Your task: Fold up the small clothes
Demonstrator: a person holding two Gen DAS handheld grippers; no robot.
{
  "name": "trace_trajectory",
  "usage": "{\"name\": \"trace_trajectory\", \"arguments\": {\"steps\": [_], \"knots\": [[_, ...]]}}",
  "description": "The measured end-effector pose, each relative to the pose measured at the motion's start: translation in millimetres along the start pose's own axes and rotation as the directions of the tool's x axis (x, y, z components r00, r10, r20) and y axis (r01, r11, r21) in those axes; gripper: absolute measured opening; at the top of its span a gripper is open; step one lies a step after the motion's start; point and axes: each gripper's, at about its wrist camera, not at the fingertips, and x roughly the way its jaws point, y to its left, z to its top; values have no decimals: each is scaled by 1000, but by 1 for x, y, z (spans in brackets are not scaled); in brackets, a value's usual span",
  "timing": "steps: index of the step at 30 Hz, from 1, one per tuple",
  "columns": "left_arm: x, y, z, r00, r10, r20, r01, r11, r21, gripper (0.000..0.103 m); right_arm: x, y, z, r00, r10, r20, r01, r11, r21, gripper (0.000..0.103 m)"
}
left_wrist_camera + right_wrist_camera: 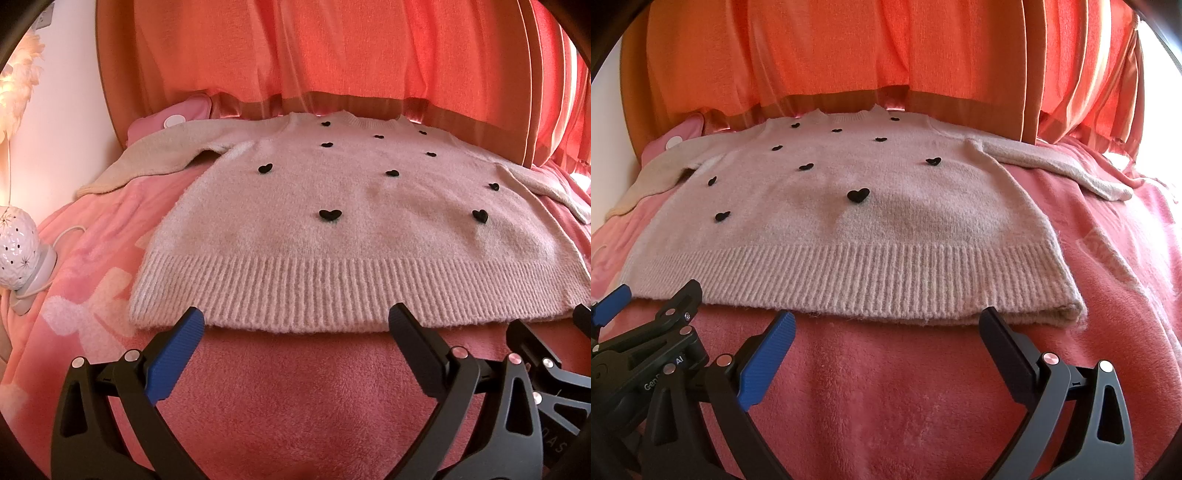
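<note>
left wrist: sweater (pixel 343 229) flat, both grippers agape.

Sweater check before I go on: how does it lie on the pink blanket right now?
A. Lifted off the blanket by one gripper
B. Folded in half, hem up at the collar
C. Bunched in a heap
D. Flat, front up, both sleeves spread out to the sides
D: the sweater lies flat on the blanket with its black hearts up, both sleeves out sideways, and the left gripper and right gripper open short of the hem.
</note>
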Motion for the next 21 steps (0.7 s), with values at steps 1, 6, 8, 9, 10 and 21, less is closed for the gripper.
{"name": "trace_trajectory", "arguments": {"steps": [1, 6, 8, 9, 10, 21], "knots": [[0, -1, 0, 1000, 1, 0, -1, 1000, 1, 97, 0, 0, 0, 1000, 0, 0, 0, 1000, 0, 98], [2, 1, -2, 1000, -1, -3, 1, 1000, -2, 97, 0, -1, 0, 1000, -1, 0, 1, 1000, 0, 98], [2, 0, -3, 1000, -1, -5, 1, 1000, -2, 97, 0, -1, -1, 1000, 0, -1, 0, 1000, 1, 98], [2, 0, -3, 1000, 1, -4, -1, 1000, -1, 97, 0, -1, -1, 1000, -1, -1, 1, 1000, 0, 98], [2, 0, -3, 1000, 3, -3, -3, 1000, 0, 97, -1, 2, 0, 1000, -2, -2, 2, 1000, 0, 98], [-3, -8, 4, 997, 61, -50, -60, 998, 17, 98, -1, -6, 1, 1000, 12, -4, -12, 1000, 23, 98]]}}
